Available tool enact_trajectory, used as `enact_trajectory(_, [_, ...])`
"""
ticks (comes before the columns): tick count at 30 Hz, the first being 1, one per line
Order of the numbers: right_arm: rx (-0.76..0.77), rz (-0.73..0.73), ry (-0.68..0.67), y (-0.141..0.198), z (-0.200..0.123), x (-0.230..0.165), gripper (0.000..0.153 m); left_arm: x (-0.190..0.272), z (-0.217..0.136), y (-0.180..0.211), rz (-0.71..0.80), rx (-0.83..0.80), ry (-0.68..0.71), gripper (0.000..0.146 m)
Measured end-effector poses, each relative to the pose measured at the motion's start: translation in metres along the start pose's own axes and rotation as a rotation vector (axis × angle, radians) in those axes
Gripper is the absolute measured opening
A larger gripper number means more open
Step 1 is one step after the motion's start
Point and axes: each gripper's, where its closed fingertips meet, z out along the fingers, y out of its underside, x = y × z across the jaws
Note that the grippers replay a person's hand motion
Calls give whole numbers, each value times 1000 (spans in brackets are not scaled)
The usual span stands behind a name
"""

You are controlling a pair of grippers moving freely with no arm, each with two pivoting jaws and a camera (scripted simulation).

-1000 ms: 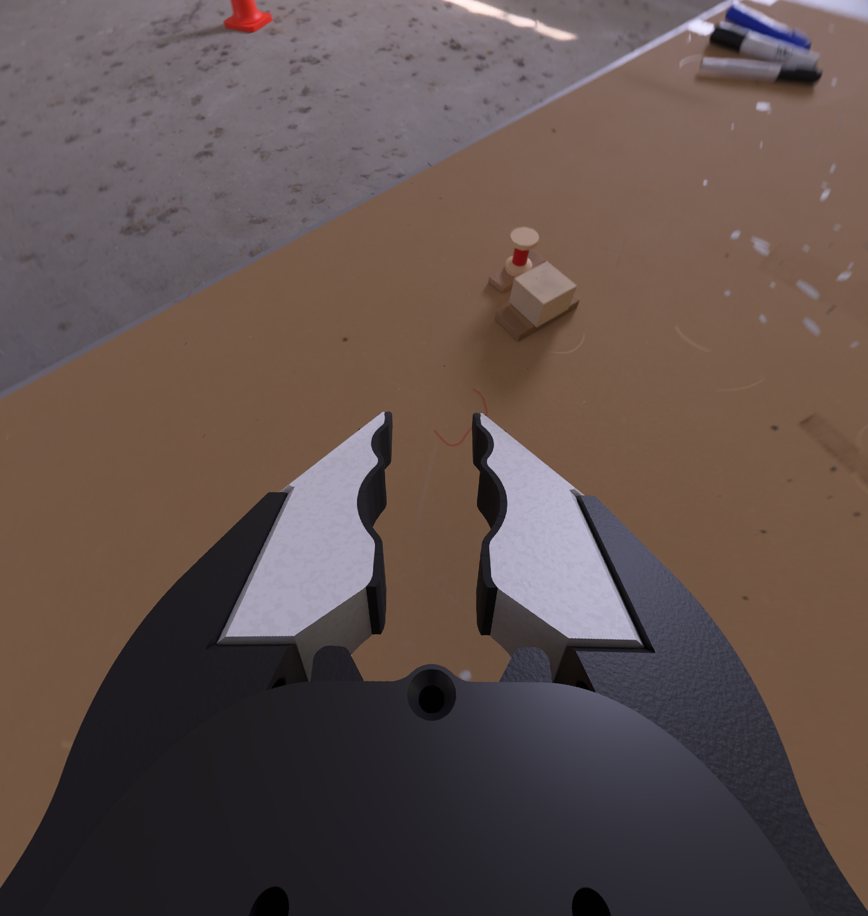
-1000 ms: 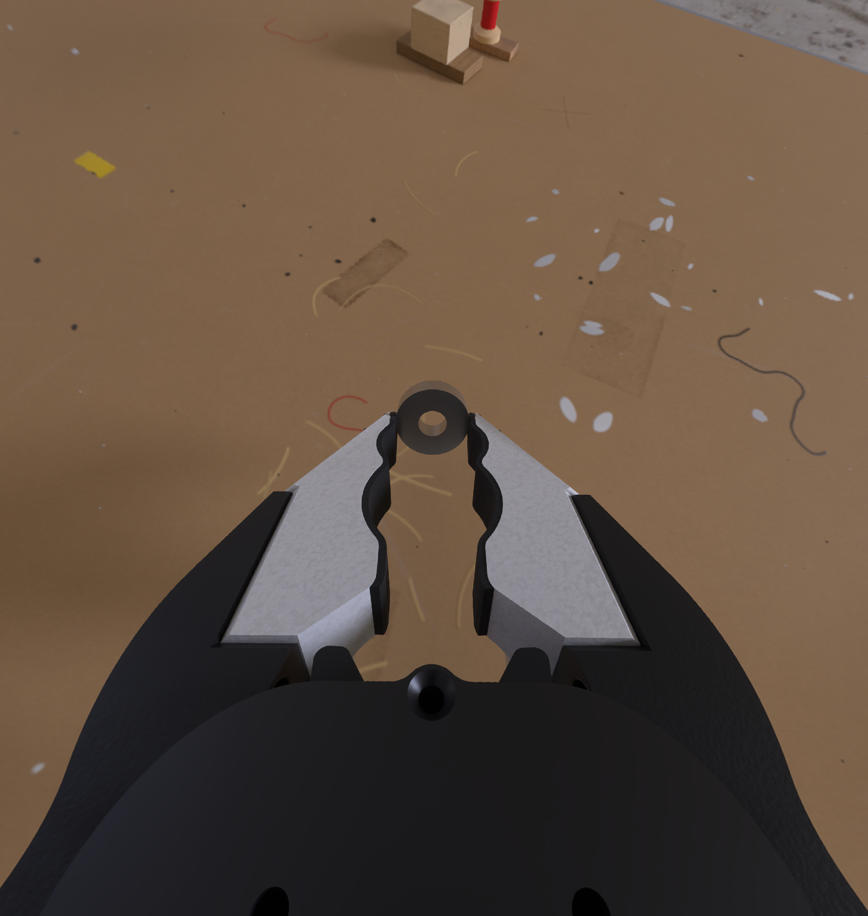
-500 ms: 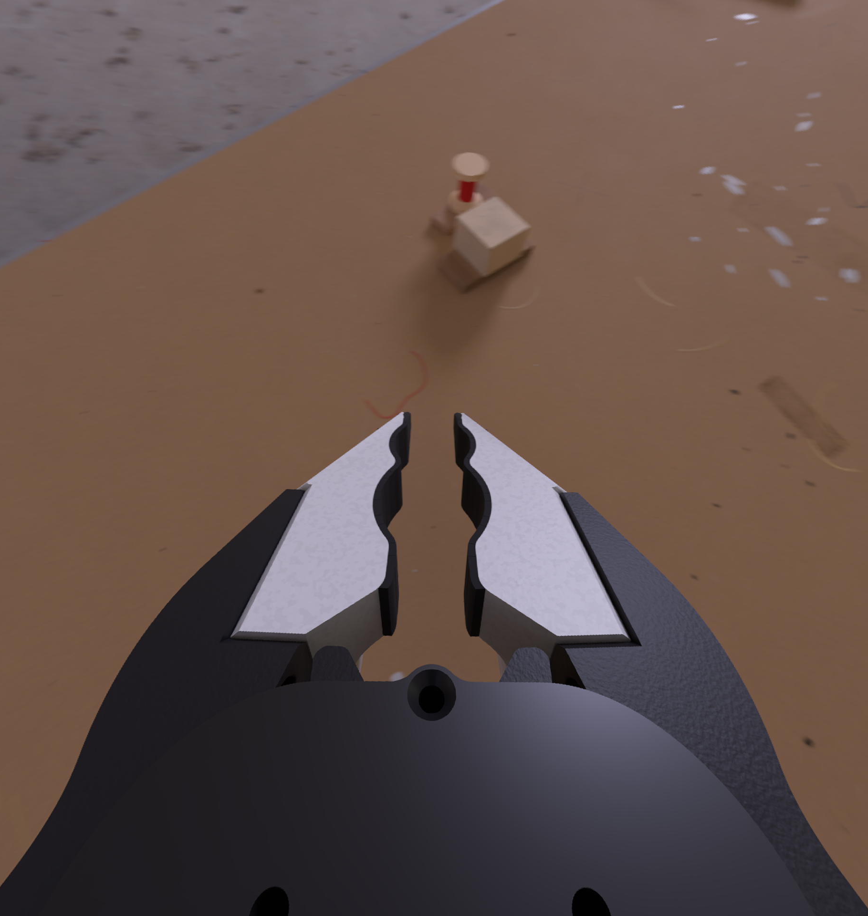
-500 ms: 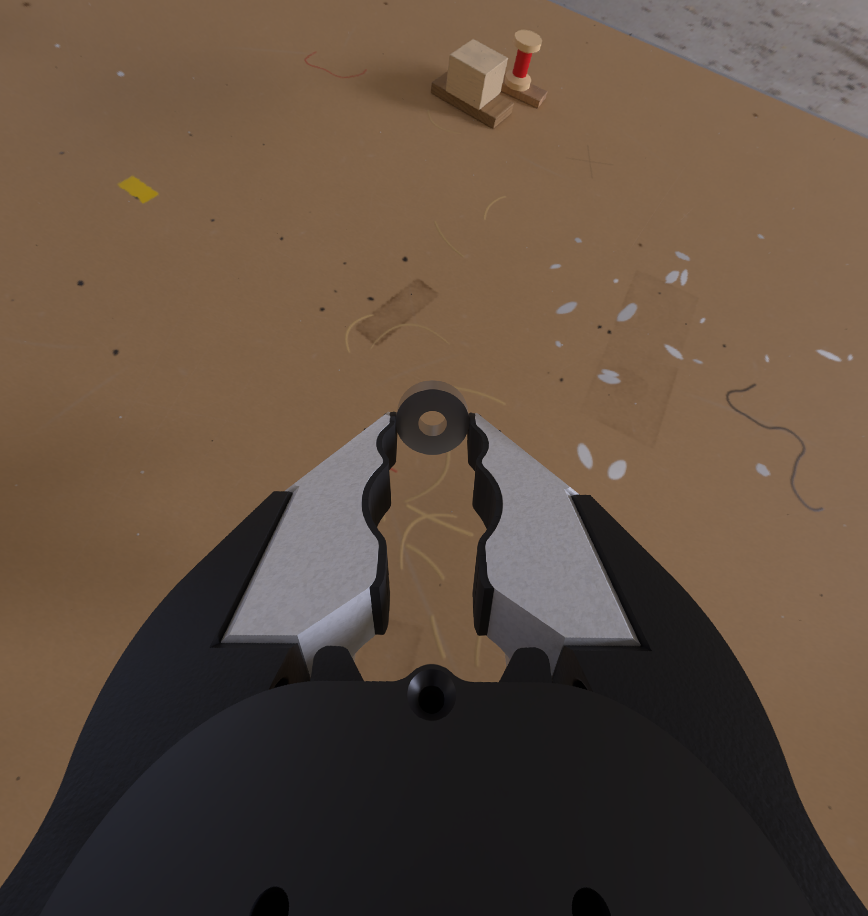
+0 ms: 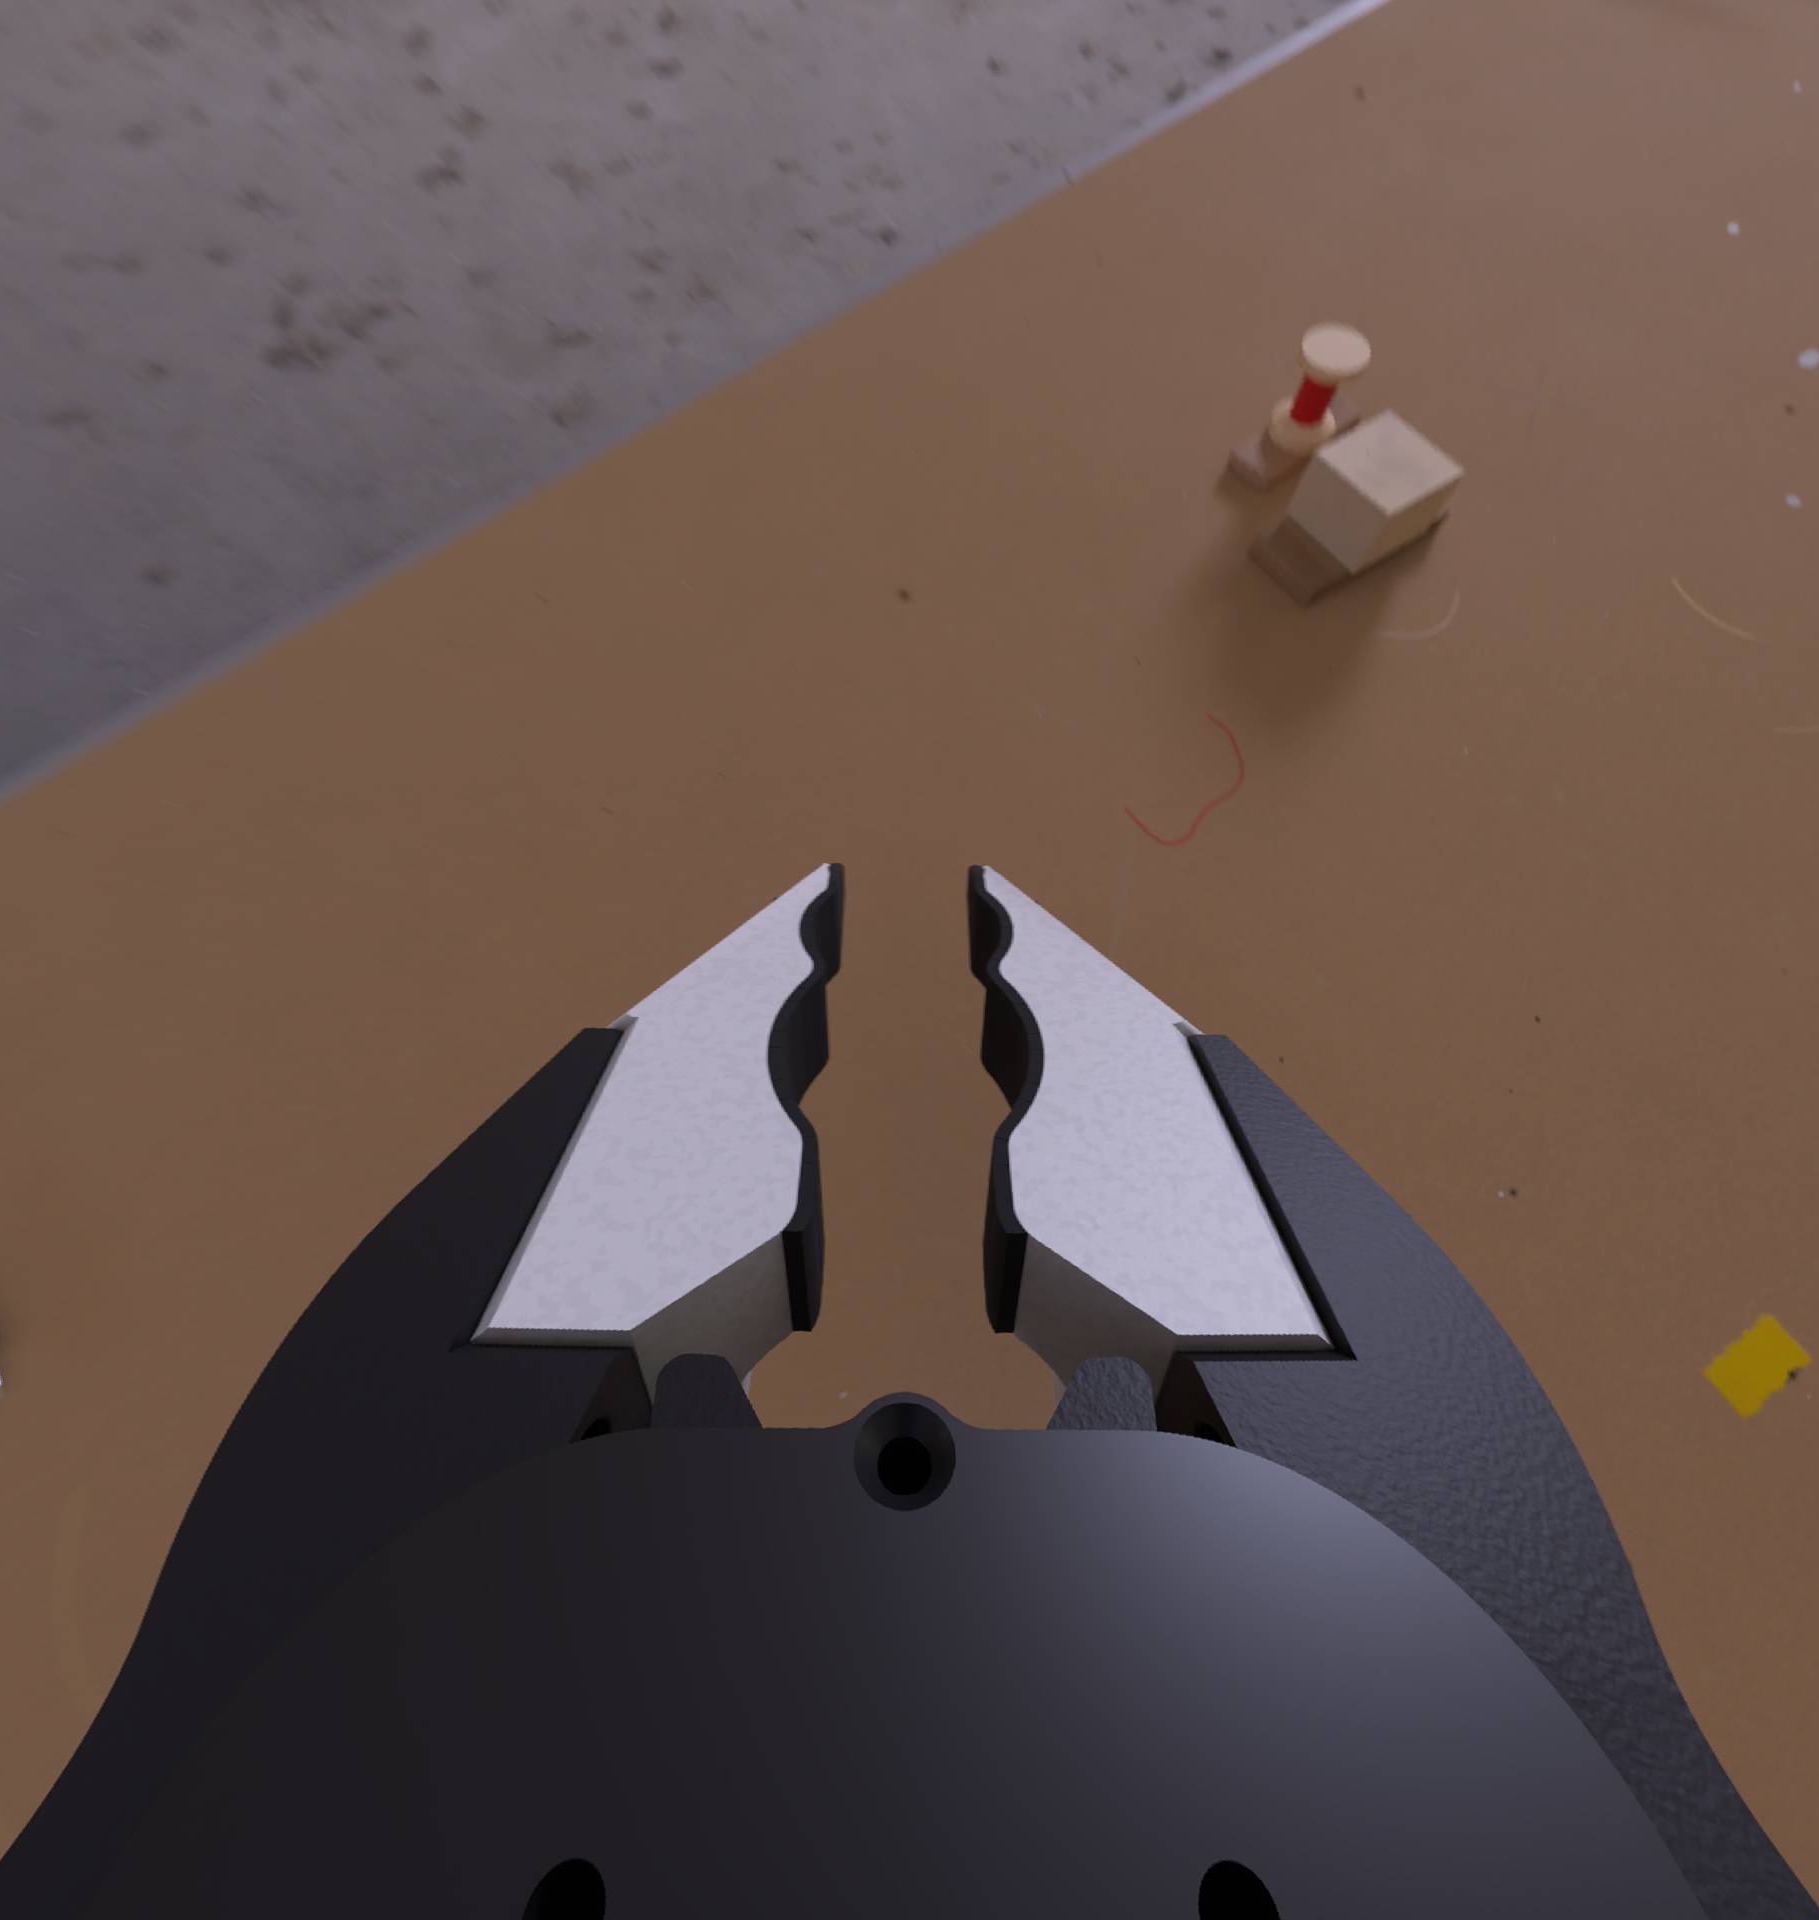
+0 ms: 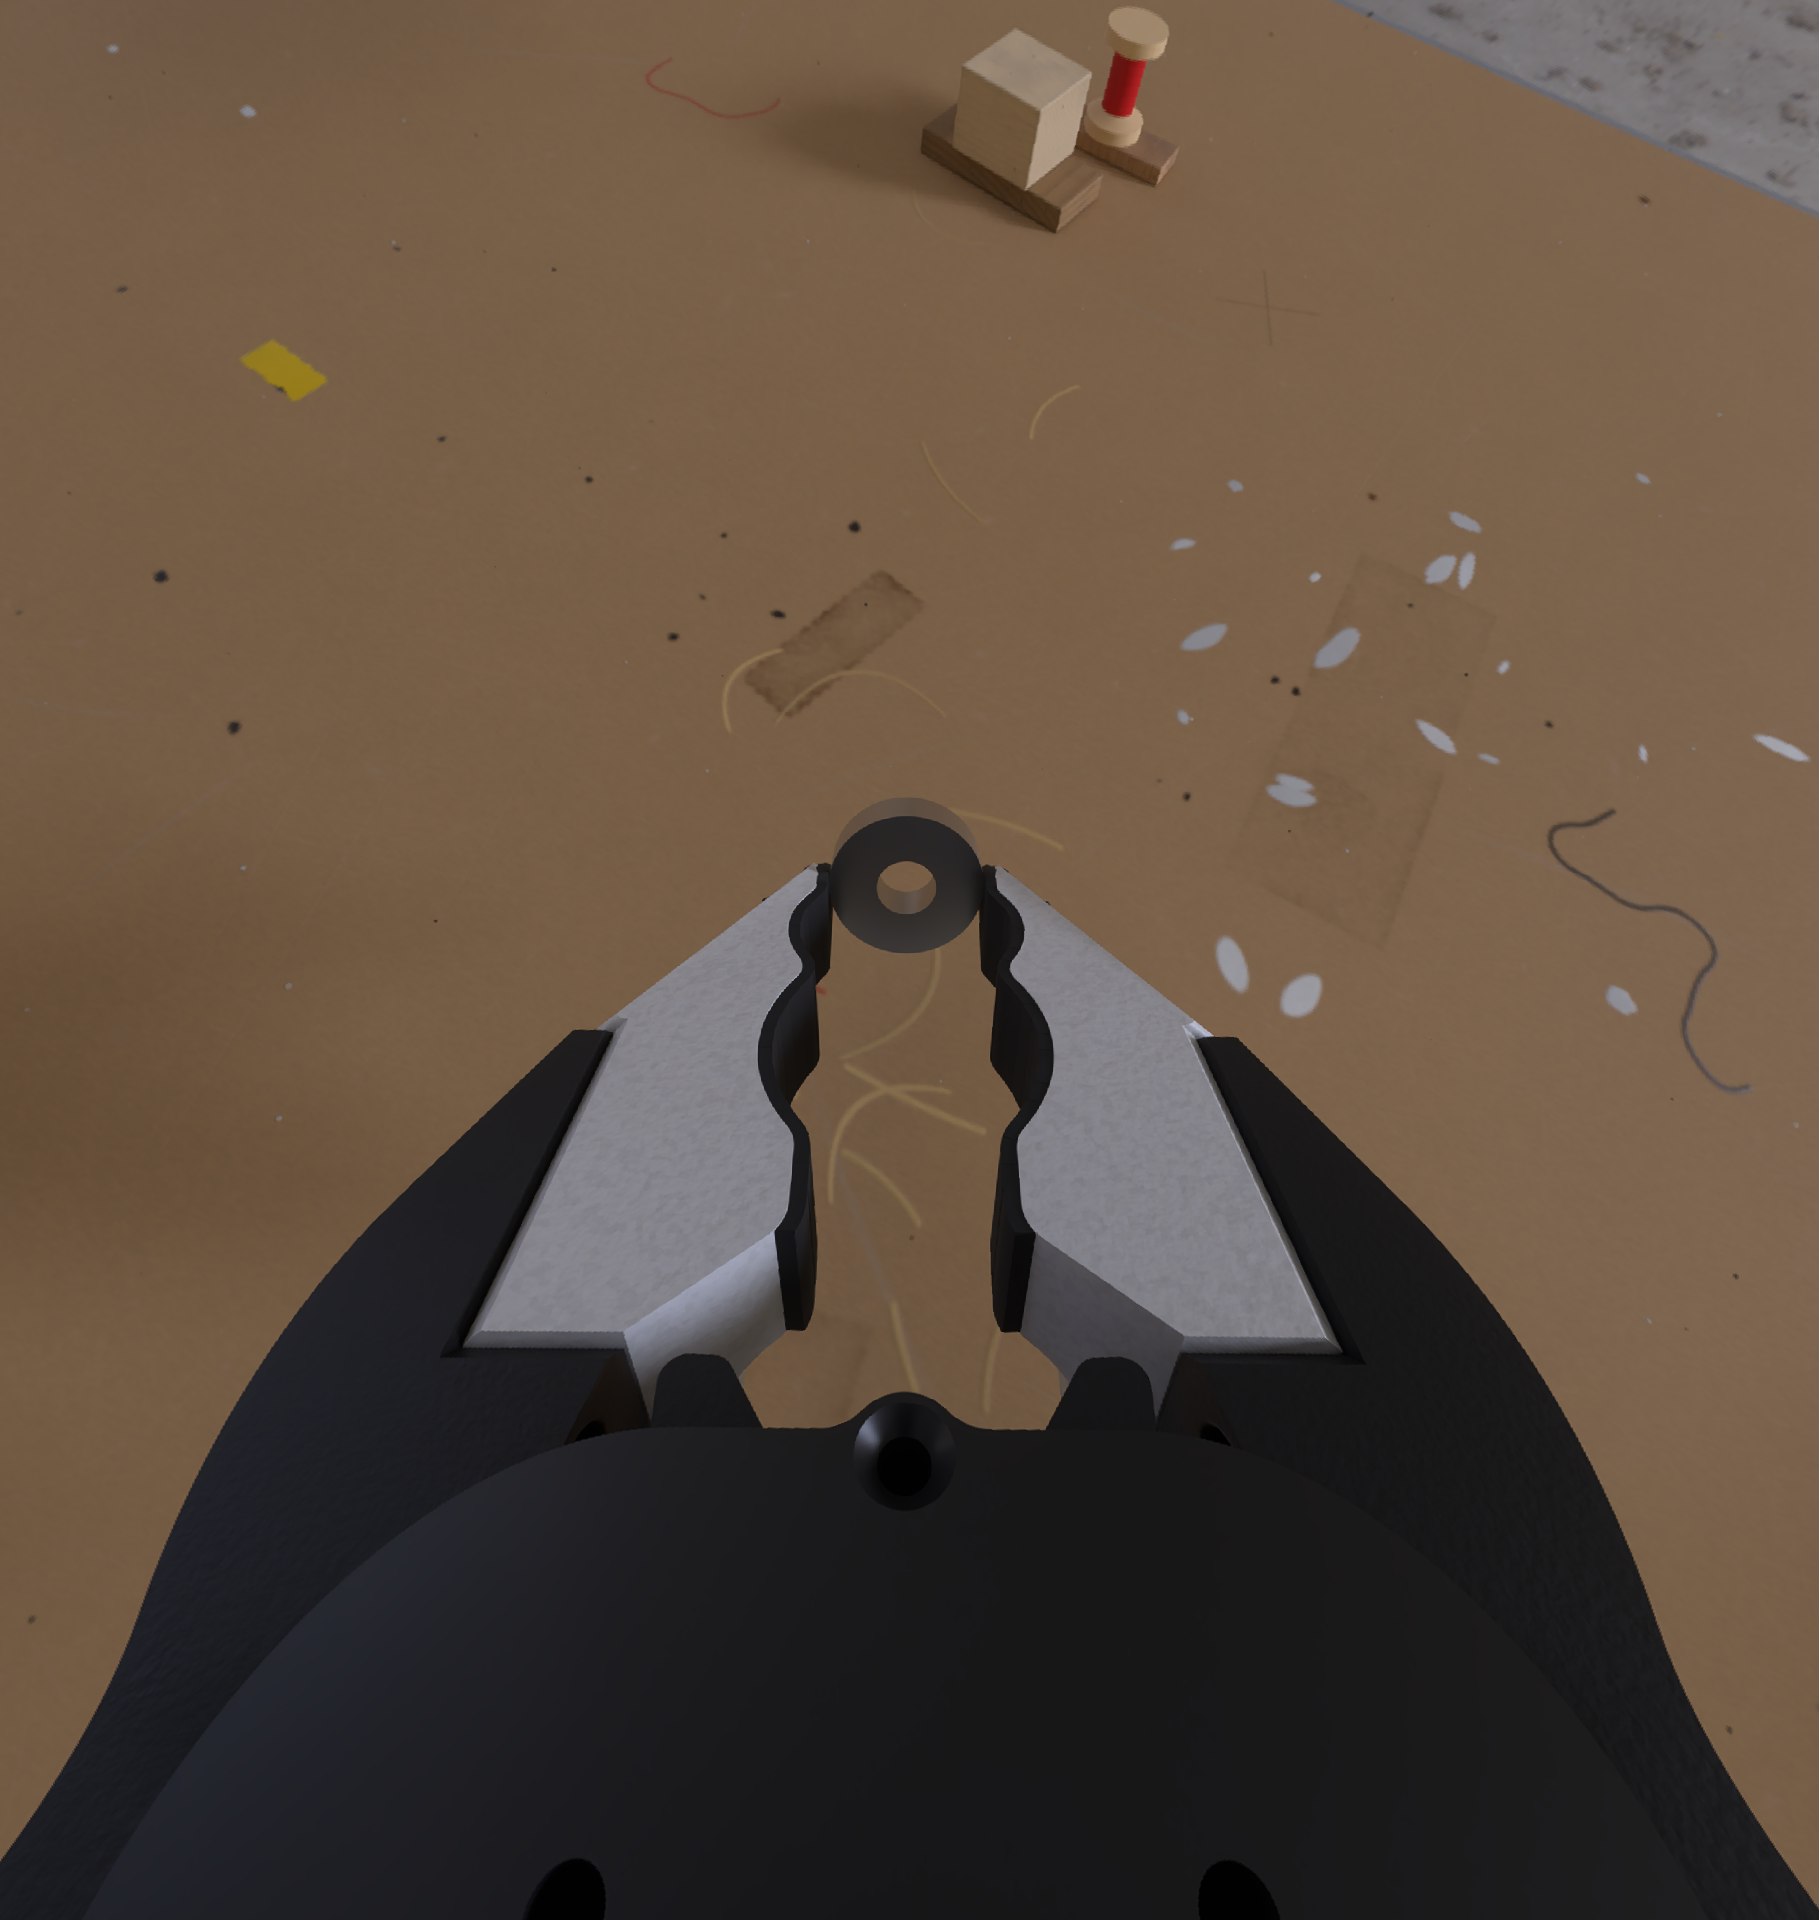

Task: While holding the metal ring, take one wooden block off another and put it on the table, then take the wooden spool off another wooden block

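My right gripper [image 6: 905, 883] is shut on a dark metal ring [image 6: 900, 930], held at its fingertips above the brown table. Far ahead, a pale wooden cube [image 6: 1019, 109] stands on a flat darker wooden block [image 6: 1066, 197]. Beside it a wooden spool with red thread [image 6: 1125, 78] stands upright on a second flat block [image 6: 1154, 158]. In the left wrist view the cube [image 5: 1378, 488], its base block [image 5: 1294, 566] and the spool [image 5: 1315, 395] sit at the upper right. My left gripper [image 5: 905, 873] is open and empty, well short of them and to their left.
The table's edge [image 5: 676, 405] runs diagonally at the upper left, with grey floor [image 5: 365, 208] beyond. A yellow tape scrap [image 5: 1757, 1363] lies to the right, also in the right wrist view [image 6: 284, 369]. A red thread [image 5: 1196, 800] and a dark cord [image 6: 1663, 935] lie flat.
My left gripper has swung left, so the blocks and spool moved to the upper right, and its fingers opened slightly wider. My right gripper has drawn nearer to the blocks, still holding the ring.
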Motion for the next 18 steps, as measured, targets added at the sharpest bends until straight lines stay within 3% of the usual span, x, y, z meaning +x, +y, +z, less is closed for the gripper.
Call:
enact_trajectory(1, [-6, -1, -1, 0, -1, 1, 28, -4, -10, -9, 12, 25, -34, 29])
enact_trajectory(3, [-28, -12, 12, 3, -4, 5, 28, -6, -42, -42, 38, 145, -101, 55])
enact_trajectory(4, [-41, -15, 25, 4, -6, 8, 28, 1, -57, -63, 60, 207, -86, 58])
enact_trajectory(7, [-44, 15, 41, 7, -11, 15, 28, 54, -56, -125, 151, 279, 162, 59])
enact_trajectory(10, [-35, 73, 3, 5, -12, 16, 28, 112, 12, -140, 357, 114, 413, 76])
enact_trajectory(14, [-42, 55, 26, 3, -17, 23, 28, 132, 124, -98, 512, -238, 575, 81])
enact_trajectory(18, [-32, 68, 49, 3, -22, 27, 28, 140, 169, -55, 643, -402, 634, 83])
